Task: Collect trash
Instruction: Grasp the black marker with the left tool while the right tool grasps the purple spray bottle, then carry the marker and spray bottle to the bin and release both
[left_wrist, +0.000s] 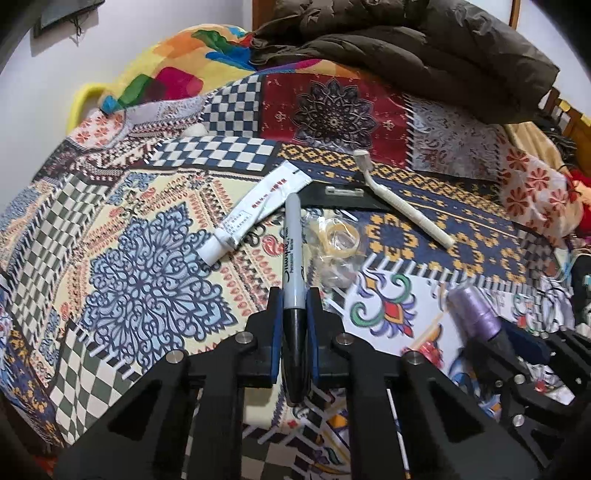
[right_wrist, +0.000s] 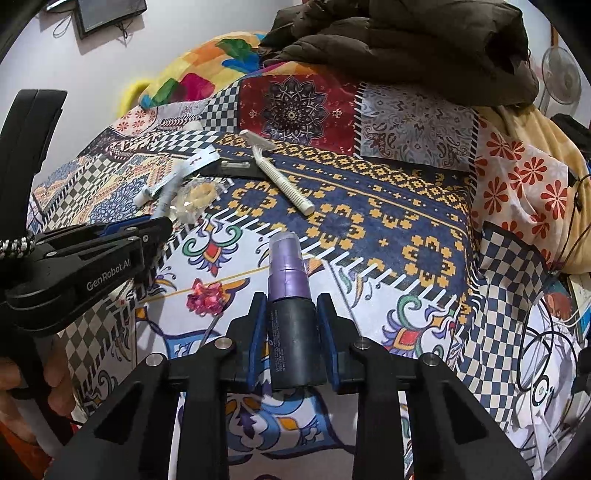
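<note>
Fingers (left_wrist: 274, 328) of left gripper (left_wrist: 294, 308) clamped on marker (left_wrist: 293, 258); right gripper (right_wrist: 291, 314) clamped on spray bottle (right_wrist: 293, 317) (purple cap), above bed (right_wrist: 424, 206); razor (right_wrist: 280, 173), tube (left_wrist: 255, 208) lying there.

A purple-capped spray bottle (right_wrist: 293, 317) is clamped between the jaws of the right gripper (right_wrist: 293, 332) above a patchwork-covered bed (right_wrist: 406, 221). Beyond the bottle, a white razor (right_wrist: 277, 173) is laid on the bed. Left of the razor, a white tube (right_wrist: 173, 181) and a crumpled clear wrapper (right_wrist: 195, 199) are seen. Just left of the bottle lies a pink foil wrapper (right_wrist: 207, 297). The left gripper (right_wrist: 162, 230) is seen further left; its jaws cannot be judged. A brown jacket (right_wrist: 406, 44) is heaped far beyond the razor.
</note>
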